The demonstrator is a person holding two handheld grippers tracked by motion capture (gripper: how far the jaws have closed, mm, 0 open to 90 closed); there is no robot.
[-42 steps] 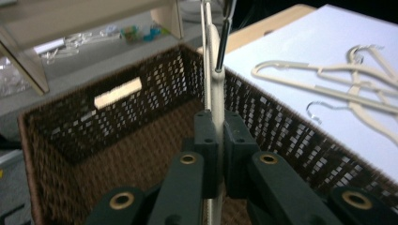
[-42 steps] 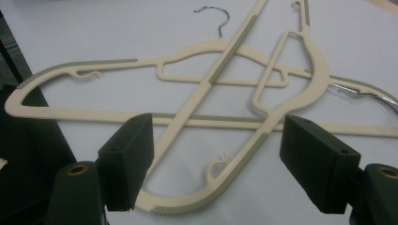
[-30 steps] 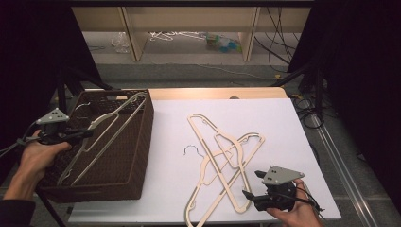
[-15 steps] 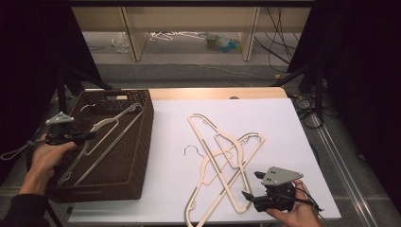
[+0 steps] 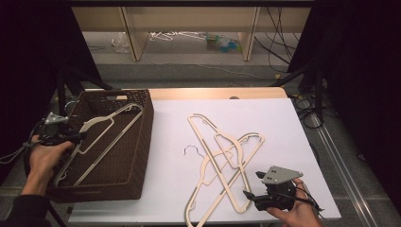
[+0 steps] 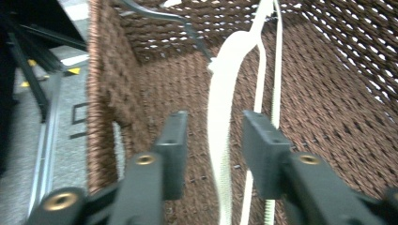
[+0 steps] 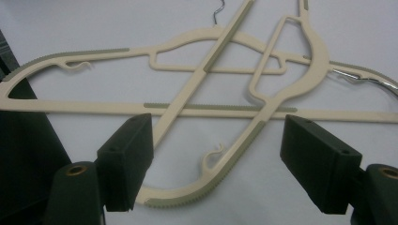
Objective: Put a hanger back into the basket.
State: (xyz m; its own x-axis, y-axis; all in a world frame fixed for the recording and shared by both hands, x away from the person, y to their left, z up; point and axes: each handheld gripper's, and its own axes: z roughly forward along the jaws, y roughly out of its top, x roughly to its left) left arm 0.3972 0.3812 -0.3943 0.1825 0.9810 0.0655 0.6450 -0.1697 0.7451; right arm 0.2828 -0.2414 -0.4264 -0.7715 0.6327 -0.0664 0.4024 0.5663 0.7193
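while a cream hanger lies slanted inside the brown wicker basket at the left edge of the desk, the left gripper hangs over the basket's near-left corner with its jaws parted; they have just been opening, and in the left gripper view the hanger's cream arm runs up between the two black pads with a gap on each side, touching neither. across the desk the right gripper is held low at the near-right corner, jaws set wide apart and clamped on nothing; in the right gripper view the curved end of one hanger from the crossed pile of hangers lies on the white surface between the pads. that pile of three sits mid-desk, overlapping, a thin metal hook pointing toward the basket. the basket's right wall stands near the pile, with a strip of bare white between them. the far half and far-right part of the desk lie open, and the near edge runs just below the right hand.
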